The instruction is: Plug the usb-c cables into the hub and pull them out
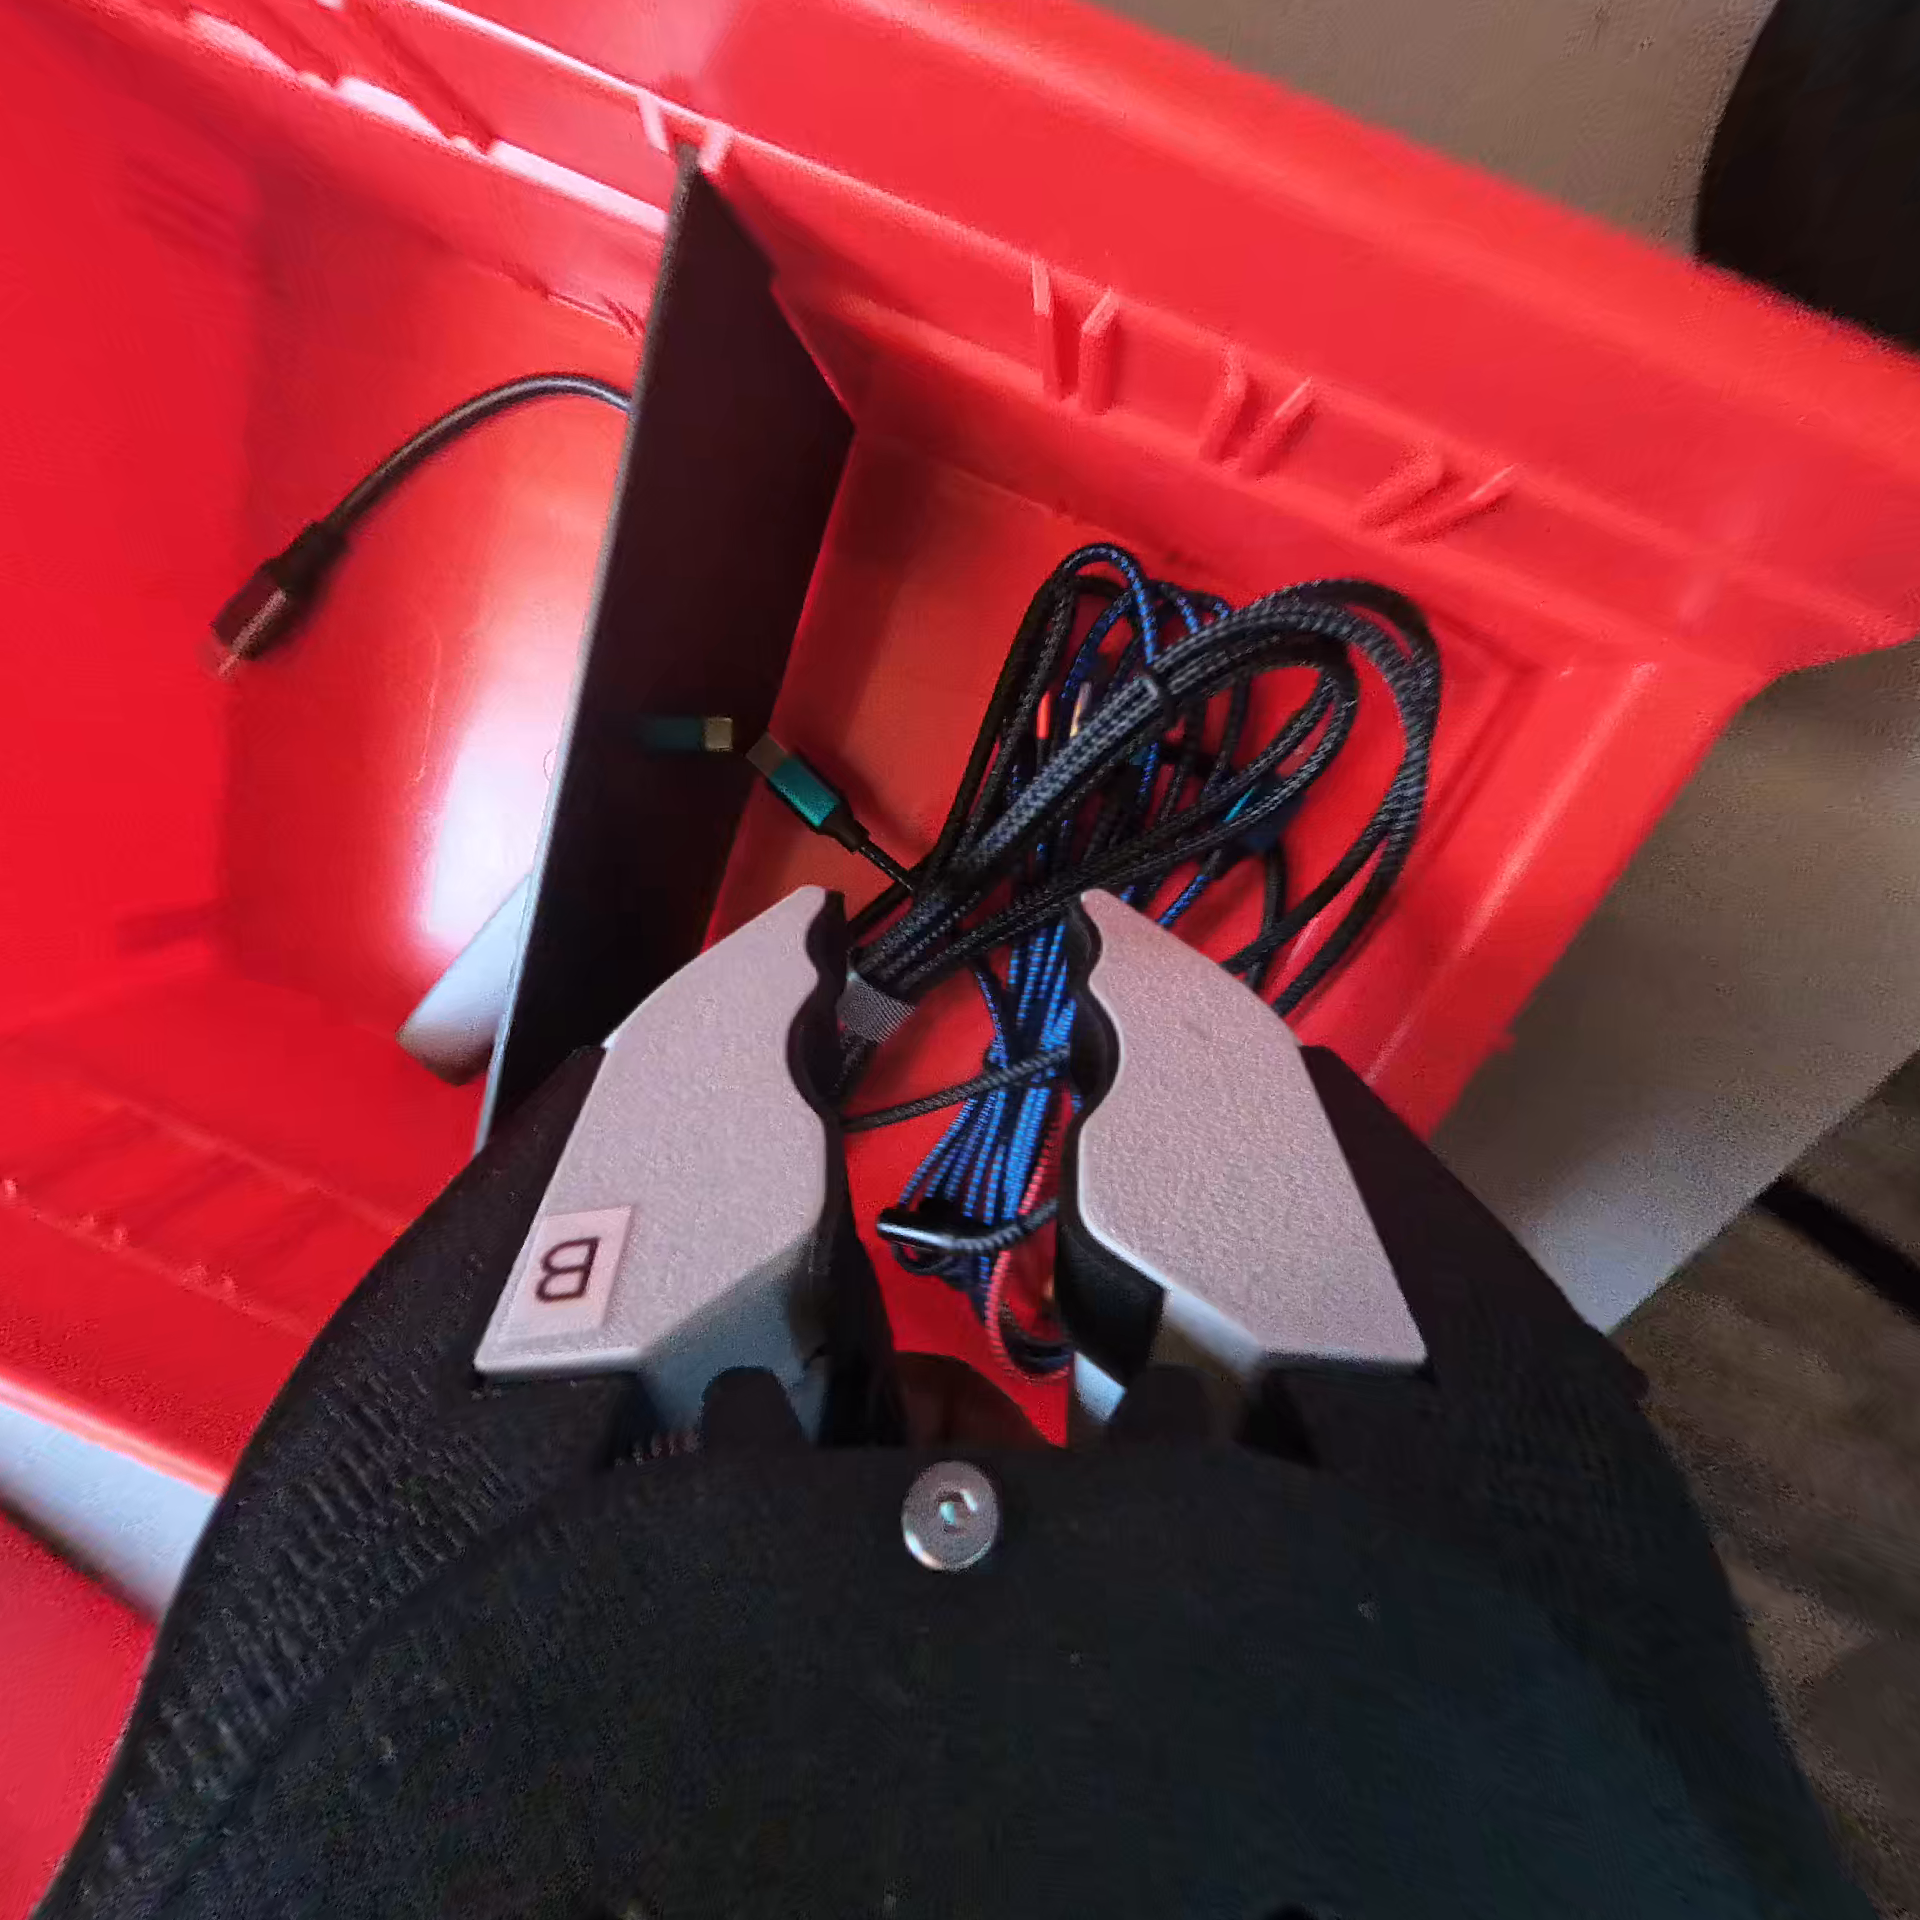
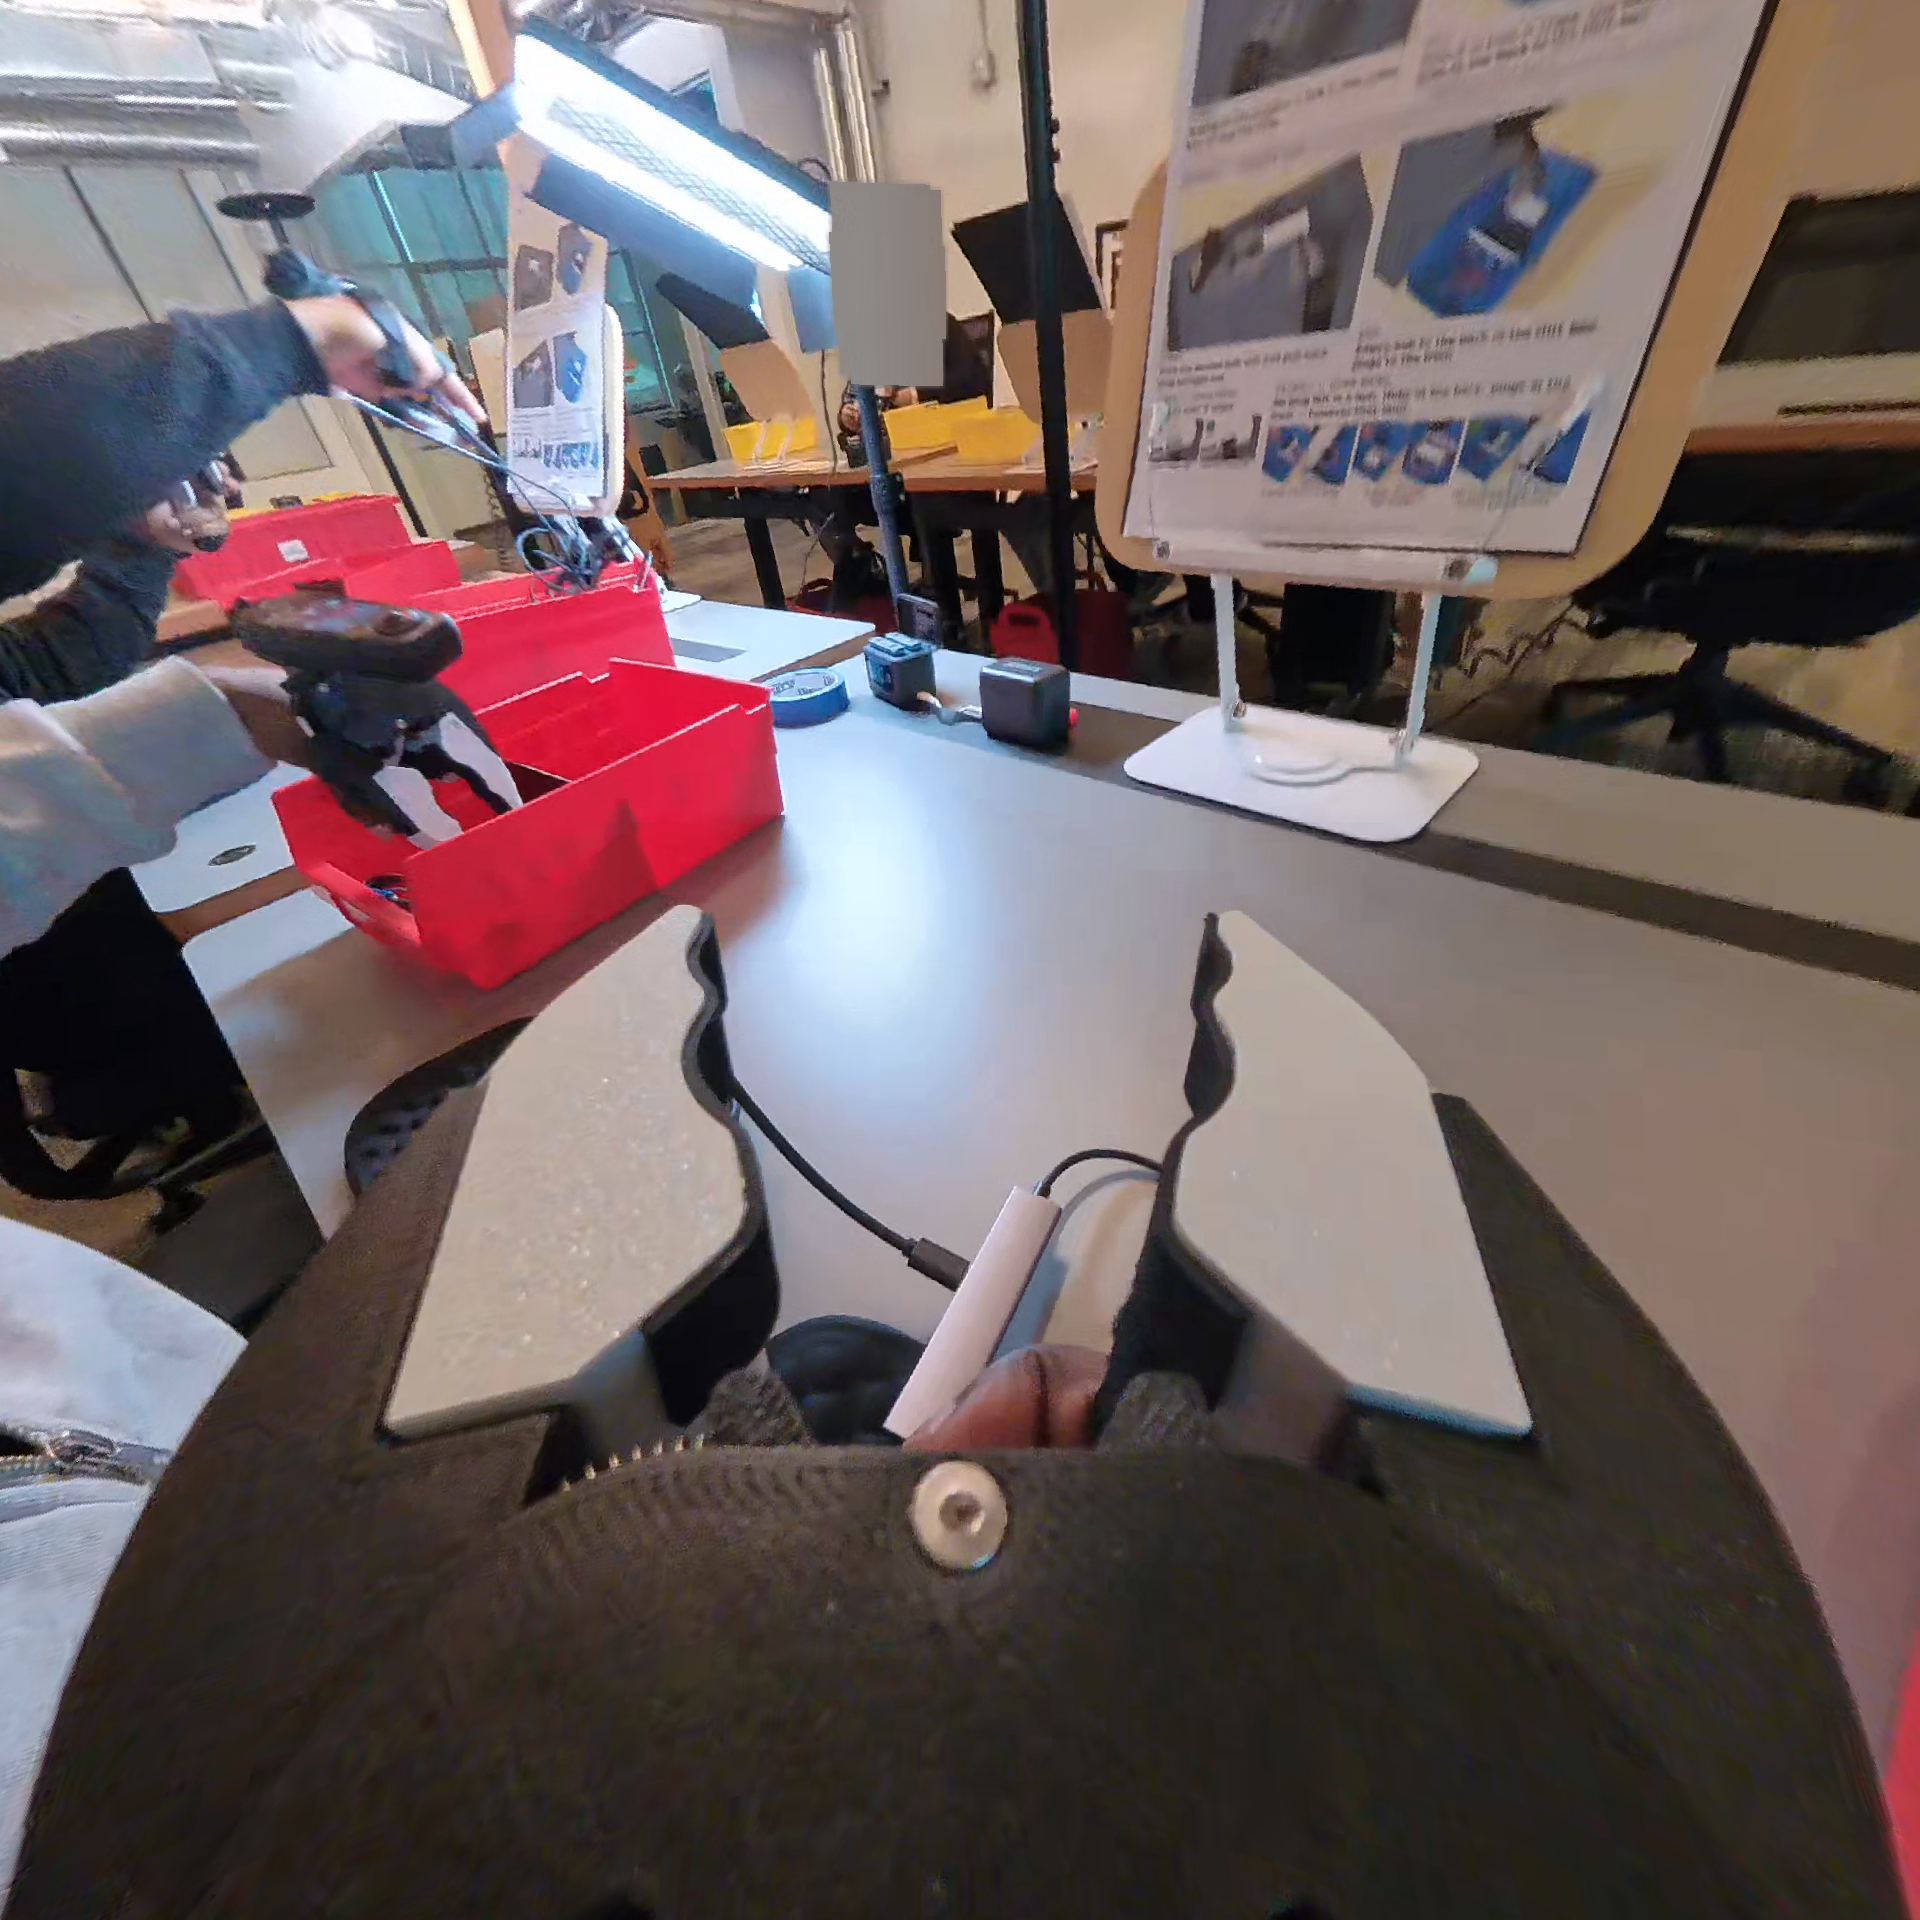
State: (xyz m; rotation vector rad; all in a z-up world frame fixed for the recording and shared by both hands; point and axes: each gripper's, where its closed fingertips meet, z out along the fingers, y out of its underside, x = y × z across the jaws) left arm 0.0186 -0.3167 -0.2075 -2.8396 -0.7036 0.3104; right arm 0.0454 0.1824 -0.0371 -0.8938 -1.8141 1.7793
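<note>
Left wrist: my left gripper [image 1: 951, 920] sits in the red bin [image 1: 1143, 343], jaws narrowly apart around the cable bundle [image 1: 1174, 790]; contact unclear. Bundle's lower end hidden behind the fingers.

Right wrist: my right gripper [image 2: 956, 956] is spread wide above the table [image 2: 1039, 894]; white hub [image 2: 971, 1320] lies between the fingers, near end cut off.
</note>
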